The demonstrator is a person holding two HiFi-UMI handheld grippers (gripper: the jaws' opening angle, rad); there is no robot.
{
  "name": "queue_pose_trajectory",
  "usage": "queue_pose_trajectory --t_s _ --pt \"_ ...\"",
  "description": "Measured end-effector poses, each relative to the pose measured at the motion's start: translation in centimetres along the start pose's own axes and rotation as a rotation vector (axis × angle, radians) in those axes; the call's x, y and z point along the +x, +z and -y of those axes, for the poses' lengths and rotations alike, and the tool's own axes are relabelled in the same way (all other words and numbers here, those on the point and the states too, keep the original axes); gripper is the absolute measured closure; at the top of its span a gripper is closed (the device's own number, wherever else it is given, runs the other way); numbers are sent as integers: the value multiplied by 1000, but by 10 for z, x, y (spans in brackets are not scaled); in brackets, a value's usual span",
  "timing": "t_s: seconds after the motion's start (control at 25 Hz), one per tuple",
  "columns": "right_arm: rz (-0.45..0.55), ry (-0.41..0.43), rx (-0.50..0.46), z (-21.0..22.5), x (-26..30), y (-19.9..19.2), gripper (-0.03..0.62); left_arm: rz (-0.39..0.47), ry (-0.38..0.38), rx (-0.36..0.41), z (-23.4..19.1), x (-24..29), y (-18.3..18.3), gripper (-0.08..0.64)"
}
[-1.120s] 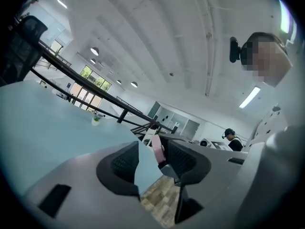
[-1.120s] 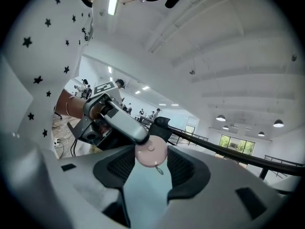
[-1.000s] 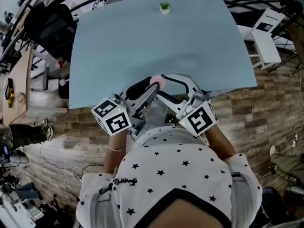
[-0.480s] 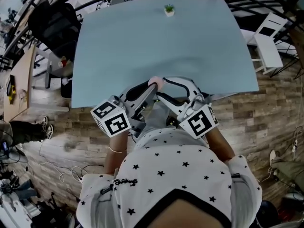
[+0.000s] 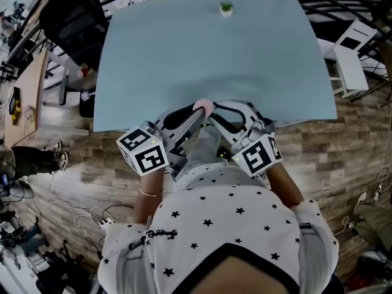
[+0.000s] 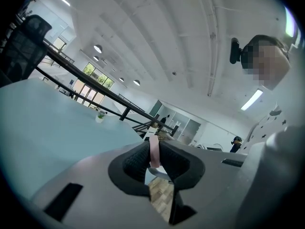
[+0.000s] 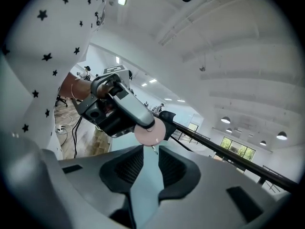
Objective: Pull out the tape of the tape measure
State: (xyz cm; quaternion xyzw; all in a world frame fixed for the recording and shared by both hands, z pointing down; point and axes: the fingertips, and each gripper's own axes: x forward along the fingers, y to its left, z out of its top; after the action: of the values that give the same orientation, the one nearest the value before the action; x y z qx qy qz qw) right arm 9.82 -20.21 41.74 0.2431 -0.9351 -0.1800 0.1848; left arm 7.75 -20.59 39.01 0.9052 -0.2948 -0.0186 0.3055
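Nearest you, both your forearms come out from the star-print shirt (image 5: 226, 225), a thin bracelet (image 5: 147, 192) on the left wrist. Your hands are tucked in close to your body and angled toward each other, so the two tools meet nose to nose just over the near edge of the light blue table (image 5: 214, 54).

Your left gripper (image 5: 195, 114) is clamped on the pink tape measure (image 5: 204, 106). In the left gripper view the round case sits edge-on between the ribbed pads, pinched from both flat sides. Your right gripper (image 7: 150, 156) has its jaws apart with nothing gripped. In the right gripper view the pink disc faces it just beyond the jaw tips, and the small metal tab (image 7: 153, 150) at the disc's lower edge hangs toward the gap between the pads. I cannot tell whether the tab touches either pad.

Past the tools the tabletop runs away from you. At its far edge, slightly right of centre, stands a small white pot with a green plant (image 5: 226, 8) in it. A black office chair (image 5: 67, 23) stands beyond the far left corner, and a white chair (image 5: 352, 54) stands off the right side.
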Motion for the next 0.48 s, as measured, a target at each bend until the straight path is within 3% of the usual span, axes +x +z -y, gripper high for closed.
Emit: queue_pose_trajectory --t_s 0.16,0.32,0.48 --pt "-20 -5 -13 -1 2 -4 567 -8 0 -3 -2 -1 -2 474" --pt "-32 -12 -2 -2 5 -7 588 1 10 -7 -6 -5 -3 474" --pt "-12 -61 113 10 4 -14 589 11 20 -4 -10 -9 -1 474"
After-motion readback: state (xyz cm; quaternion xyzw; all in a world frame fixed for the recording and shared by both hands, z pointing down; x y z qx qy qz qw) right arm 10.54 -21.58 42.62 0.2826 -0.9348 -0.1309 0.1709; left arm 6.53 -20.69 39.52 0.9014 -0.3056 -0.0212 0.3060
